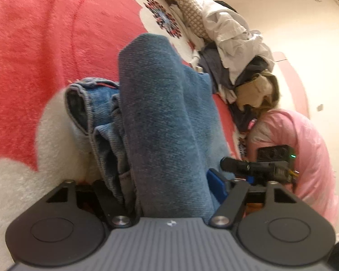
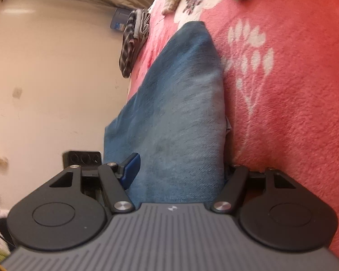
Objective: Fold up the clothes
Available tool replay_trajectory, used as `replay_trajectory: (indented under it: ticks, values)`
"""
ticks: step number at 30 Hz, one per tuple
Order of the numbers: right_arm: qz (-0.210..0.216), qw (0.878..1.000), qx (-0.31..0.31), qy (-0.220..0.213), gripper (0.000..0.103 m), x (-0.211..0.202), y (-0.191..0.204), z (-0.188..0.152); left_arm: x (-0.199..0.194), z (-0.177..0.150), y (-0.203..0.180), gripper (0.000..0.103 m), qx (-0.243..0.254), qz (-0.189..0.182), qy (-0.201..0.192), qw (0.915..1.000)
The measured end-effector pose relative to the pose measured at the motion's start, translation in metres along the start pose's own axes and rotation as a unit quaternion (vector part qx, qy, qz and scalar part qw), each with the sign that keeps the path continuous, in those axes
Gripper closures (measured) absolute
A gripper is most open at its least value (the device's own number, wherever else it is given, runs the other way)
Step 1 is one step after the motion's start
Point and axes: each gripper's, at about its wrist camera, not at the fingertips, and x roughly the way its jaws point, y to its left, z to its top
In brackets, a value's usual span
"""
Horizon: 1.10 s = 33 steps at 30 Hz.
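Blue denim jeans (image 1: 160, 113), faded and bunched, ran lengthwise away across the red floral blanket (image 1: 45, 45), clamped by left hand-held gripper (image 1: 167, 187) and right hand-held gripper (image 2: 180, 176).

Warm dim indoor light, soft focus throughout, strong fisheye bending at edges, dark vignetted corners, no glare.

A bed covered by a red fleece blanket (image 1: 45, 45) with white flower prints fills the view. Cream walls (image 1: 305, 33) rise at two o'clock. A pink plastic bag (image 1: 309, 140) sits at three o'clock.
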Motion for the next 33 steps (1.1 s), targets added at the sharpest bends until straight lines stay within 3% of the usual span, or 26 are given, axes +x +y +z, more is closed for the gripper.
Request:
replay_trajectory:
  ticks: [5,10,13,17,23,33]
  values:
    - [-0.049,0.998,-0.030,-0.011,0.057,0.000,0.017,-0.006,-0.008,0.001,-0.019,0.045,0.033,0.045,-0.005,0.9984]
    - [-0.045,0.998,-0.024,-0.028,0.059,-0.003,0.033,-0.013,-0.021,0.012,-0.035,0.046,0.074,0.078,-0.005,0.9942]
    - [-0.051,0.998,-0.009,-0.028,0.059,0.002,0.026,-0.020,-0.017,0.016,-0.031,0.045,0.067,0.073,0.001,0.9950]
    - [-0.035,0.999,0.020,-0.034,0.062,0.007,0.008,-0.022,-0.013,0.011,-0.035,0.031,0.087,0.045,0.003,0.9952]
    - [-0.030,0.999,0.019,-0.026,0.064,0.006,0.006,-0.017,-0.002,0.013,-0.012,0.032,0.055,0.048,0.027,0.9970]
    - [-0.042,0.999,0.020,-0.029,0.063,0.005,0.013,-0.018,0.001,0.009,-0.028,0.037,0.082,0.100,0.020,0.9914]
